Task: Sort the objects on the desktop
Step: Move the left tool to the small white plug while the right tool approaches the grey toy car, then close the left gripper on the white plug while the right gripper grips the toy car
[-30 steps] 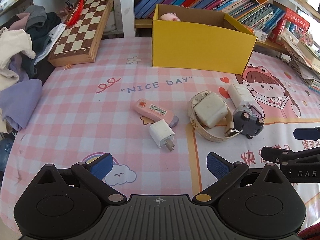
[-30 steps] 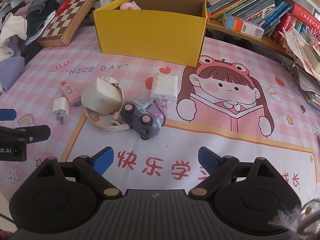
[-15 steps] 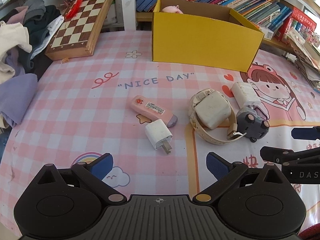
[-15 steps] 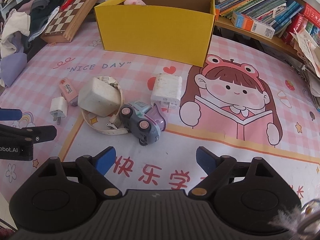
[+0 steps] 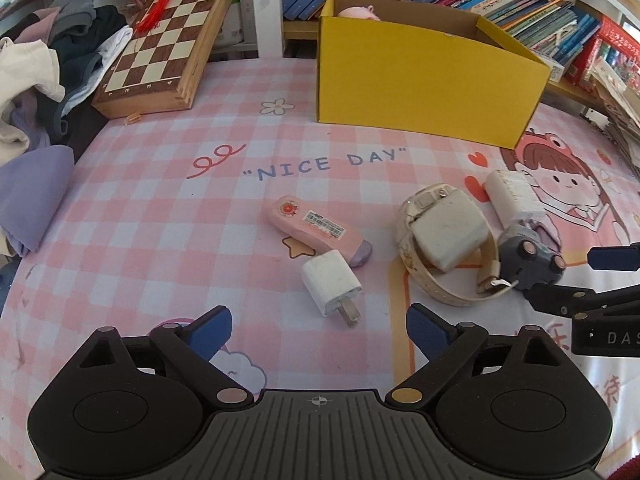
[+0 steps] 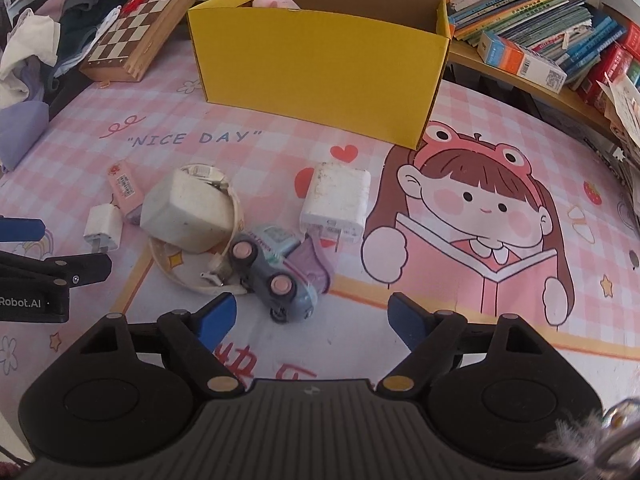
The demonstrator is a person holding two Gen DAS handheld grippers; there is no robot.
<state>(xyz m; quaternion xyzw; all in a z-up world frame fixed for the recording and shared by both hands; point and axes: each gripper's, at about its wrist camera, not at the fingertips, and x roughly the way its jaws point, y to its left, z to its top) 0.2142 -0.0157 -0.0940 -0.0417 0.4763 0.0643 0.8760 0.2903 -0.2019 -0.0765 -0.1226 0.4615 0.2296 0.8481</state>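
On the pink checked mat lie a small white plug charger (image 5: pixel 330 288), a pink stick-shaped case (image 5: pixel 316 230), a white square adapter inside a cream watch strap (image 6: pixel 188 216), a flat white adapter (image 6: pixel 336 204) and a grey-purple toy car (image 6: pixel 272 272). My left gripper (image 5: pixel 319 330) hangs just short of the plug charger, its jaws closing with nothing pressed between them. My right gripper (image 6: pixel 313 317) is closing too, and the toy car's near end sits between its blue fingertips, untouched. A yellow box (image 5: pixel 420 80) at the back holds a pink toy (image 5: pixel 356 12).
A wooden chessboard (image 5: pixel 160 52) leans at the back left beside a pile of clothes (image 5: pixel 36 80). Shelves of books (image 6: pixel 540 12) run behind and to the right of the box. A purple cloth (image 5: pixel 32 196) hangs over the mat's left edge.
Both grippers have come forward and slightly lower towards the objects, which now sit nearer the fingertips. The jaws of each have narrowed a little. Nothing on the mat has moved.
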